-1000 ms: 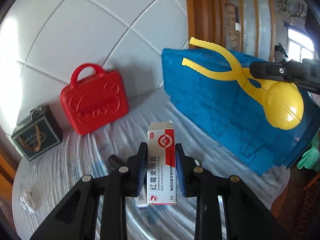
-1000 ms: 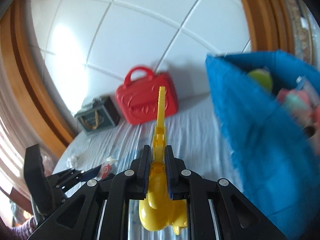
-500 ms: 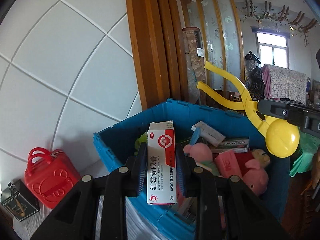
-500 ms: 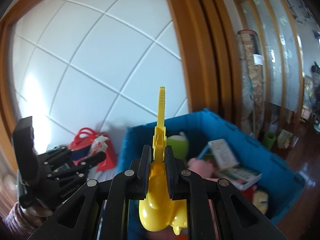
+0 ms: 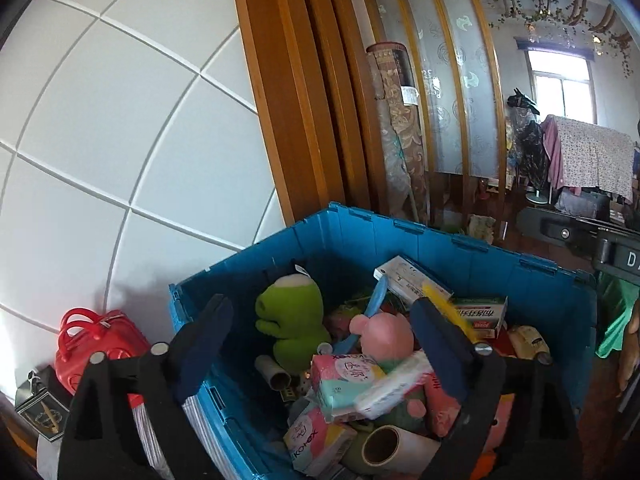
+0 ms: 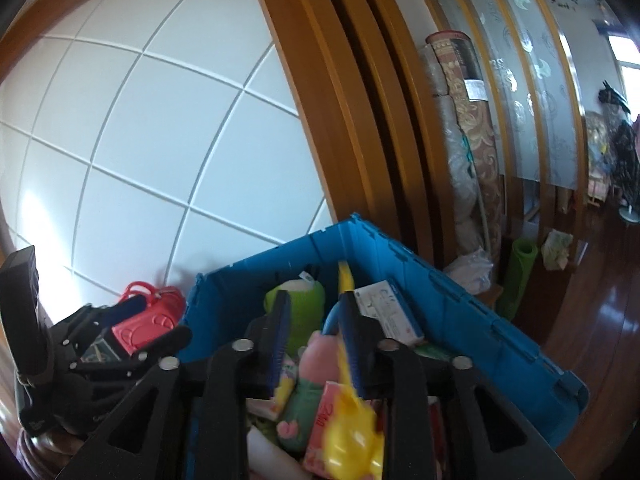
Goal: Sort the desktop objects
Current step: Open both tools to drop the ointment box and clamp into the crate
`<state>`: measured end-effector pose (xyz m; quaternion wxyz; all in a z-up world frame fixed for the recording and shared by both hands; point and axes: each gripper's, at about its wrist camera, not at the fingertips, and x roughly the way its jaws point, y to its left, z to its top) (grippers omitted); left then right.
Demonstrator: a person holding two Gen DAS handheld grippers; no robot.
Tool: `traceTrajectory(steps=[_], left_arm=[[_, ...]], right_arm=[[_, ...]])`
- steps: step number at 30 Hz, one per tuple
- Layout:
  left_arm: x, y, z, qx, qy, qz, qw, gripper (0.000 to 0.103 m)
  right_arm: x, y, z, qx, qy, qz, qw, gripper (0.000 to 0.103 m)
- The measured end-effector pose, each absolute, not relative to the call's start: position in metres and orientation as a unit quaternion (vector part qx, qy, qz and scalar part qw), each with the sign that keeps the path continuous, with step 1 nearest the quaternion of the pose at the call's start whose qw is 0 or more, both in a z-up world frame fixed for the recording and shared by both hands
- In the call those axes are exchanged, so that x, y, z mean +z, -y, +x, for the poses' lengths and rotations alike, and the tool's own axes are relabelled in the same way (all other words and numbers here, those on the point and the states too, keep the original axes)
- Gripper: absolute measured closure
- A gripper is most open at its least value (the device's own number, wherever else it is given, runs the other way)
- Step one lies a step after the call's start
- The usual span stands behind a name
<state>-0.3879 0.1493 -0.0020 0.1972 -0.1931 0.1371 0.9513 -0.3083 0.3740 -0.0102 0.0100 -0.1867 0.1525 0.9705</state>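
A blue crate (image 5: 440,248) is full of toys, tissue packs and boxes; it also shows in the right wrist view (image 6: 460,312). My left gripper (image 5: 320,344) is open and empty above the crate. My right gripper (image 6: 316,340) is open over the crate, and a blurred yellow clamp tool (image 6: 352,432) is falling out of it beside the right finger. A green plush frog (image 5: 292,320) and a pink plush pig (image 5: 384,336) lie in the crate.
A red toy case (image 5: 92,344) and a dark box (image 5: 40,412) stand left of the crate on a striped cloth. White tiled wall behind, wooden door frame (image 5: 304,120) to the right. My left gripper body shows in the right wrist view (image 6: 60,368).
Both grippers have opened over the crate. The ointment box has left my left gripper. The yellow clamp tool is dropping from my right gripper.
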Motion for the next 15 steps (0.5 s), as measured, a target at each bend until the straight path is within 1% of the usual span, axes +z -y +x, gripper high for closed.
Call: traceTrajectory(steps=[1,3,5,7,11,13,15], left_arm=[[0.0,-0.149,-0.385,0.952,-0.139,-0.191,0.193,0.006],[0.002,-0.148,-0.382,0.954,-0.142,-0.19,0.185,0.006],[0.004,-0.148,-0.378,0.956,-0.144,-0.188,0.175,0.006],[0.003,-0.142,-0.374,0.958,-0.144,-0.186,0.166,0.006],[0.001,-0.128,-0.366,0.96,-0.141,-0.185,0.156,0.006],[0.0,-0.12,-0.361,0.962,-0.141,-0.182,0.149,0.006],[0.0,-0.108,-0.354,0.964,-0.139,-0.179,0.141,0.006]], right_arm=[[-0.009,-0.373,-0.307,0.971,-0.15,-0.184,0.01,0.066],[-0.007,-0.372,-0.304,0.973,-0.151,-0.176,0.004,0.059],[-0.007,-0.37,-0.301,0.973,-0.154,-0.17,-0.005,0.056],[-0.004,-0.364,-0.295,0.976,-0.148,-0.161,-0.011,0.044],[0.002,-0.35,-0.281,0.981,-0.139,-0.134,-0.024,0.029],[0.005,-0.34,-0.274,0.984,-0.132,-0.118,-0.027,0.017],[0.009,-0.328,-0.268,0.988,-0.121,-0.097,-0.026,0.014]])
